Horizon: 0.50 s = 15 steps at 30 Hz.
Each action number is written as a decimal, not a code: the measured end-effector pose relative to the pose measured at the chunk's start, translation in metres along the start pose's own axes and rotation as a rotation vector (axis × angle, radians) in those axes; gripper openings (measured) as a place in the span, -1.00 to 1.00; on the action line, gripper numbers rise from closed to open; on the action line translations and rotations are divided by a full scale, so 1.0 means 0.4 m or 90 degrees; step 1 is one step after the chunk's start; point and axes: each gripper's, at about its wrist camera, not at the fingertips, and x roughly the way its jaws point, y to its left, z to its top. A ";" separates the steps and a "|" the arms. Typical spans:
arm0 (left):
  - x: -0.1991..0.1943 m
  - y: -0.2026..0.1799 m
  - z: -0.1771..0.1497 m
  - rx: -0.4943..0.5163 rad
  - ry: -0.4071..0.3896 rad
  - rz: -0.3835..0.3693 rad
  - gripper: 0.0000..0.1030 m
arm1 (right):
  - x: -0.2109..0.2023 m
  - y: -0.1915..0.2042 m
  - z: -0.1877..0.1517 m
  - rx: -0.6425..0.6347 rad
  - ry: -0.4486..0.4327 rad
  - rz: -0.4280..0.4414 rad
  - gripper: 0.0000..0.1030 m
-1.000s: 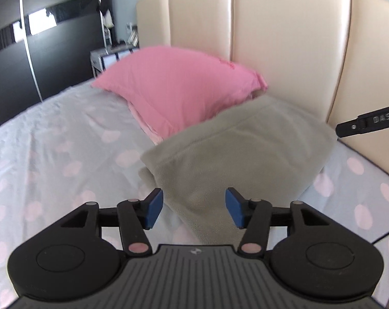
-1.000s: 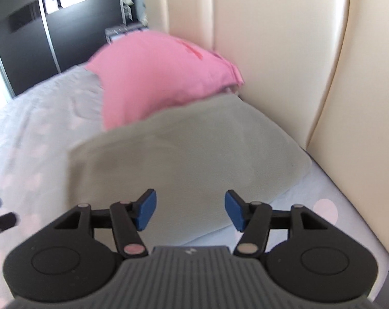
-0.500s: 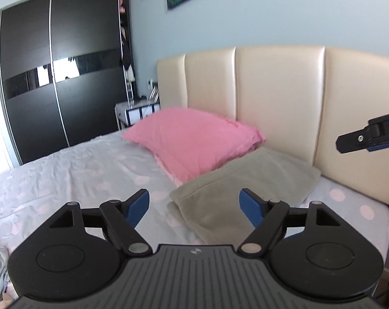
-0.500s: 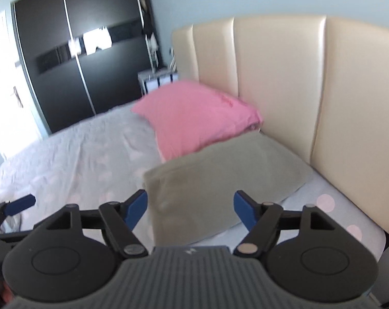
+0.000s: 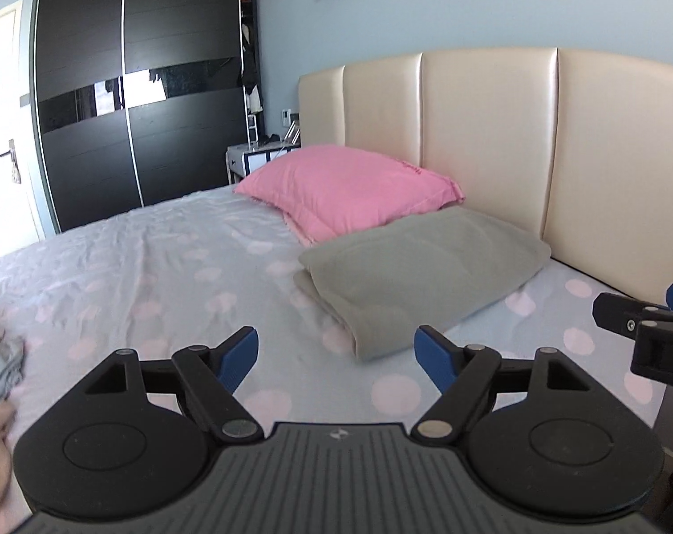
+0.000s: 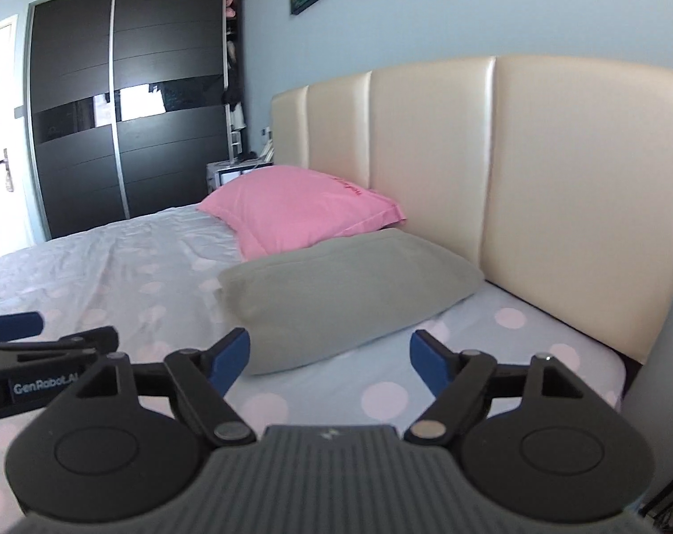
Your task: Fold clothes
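folded grey garment (image 5: pixel 425 267) lies flat, long axis toward the headboard (image 5: pixel 559 142)

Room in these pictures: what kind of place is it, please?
Most likely a home bedroom: a bed with a dotted sheet, a pink pillow against a padded headboard, and a dark sliding-door wardrobe.

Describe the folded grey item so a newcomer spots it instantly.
Start at the cream padded headboard. On the polka-dot bedsheet just before it lies a folded grey fleece garment, overlapping the pink pillow. It is flat, grey and layered, unlike that puffy pillow.
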 end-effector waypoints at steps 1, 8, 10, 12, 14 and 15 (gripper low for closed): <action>0.000 0.000 -0.018 -0.008 0.001 0.002 0.49 | -0.001 -0.004 -0.023 0.005 -0.003 -0.007 0.57; 0.002 0.003 -0.106 -0.033 0.010 0.032 0.49 | 0.005 0.004 -0.095 0.029 -0.013 -0.014 0.62; 0.004 0.008 -0.105 -0.032 0.012 0.036 0.49 | 0.009 0.008 -0.099 0.036 -0.015 -0.010 0.66; 0.004 0.012 -0.101 -0.031 0.013 0.040 0.49 | 0.015 0.010 -0.102 0.044 -0.013 -0.009 0.66; 0.004 0.012 -0.102 -0.027 0.011 0.043 0.49 | 0.024 0.013 -0.107 0.052 -0.010 -0.012 0.66; 0.005 0.011 -0.102 -0.024 0.011 0.044 0.49 | 0.027 0.013 -0.109 0.053 -0.011 -0.016 0.66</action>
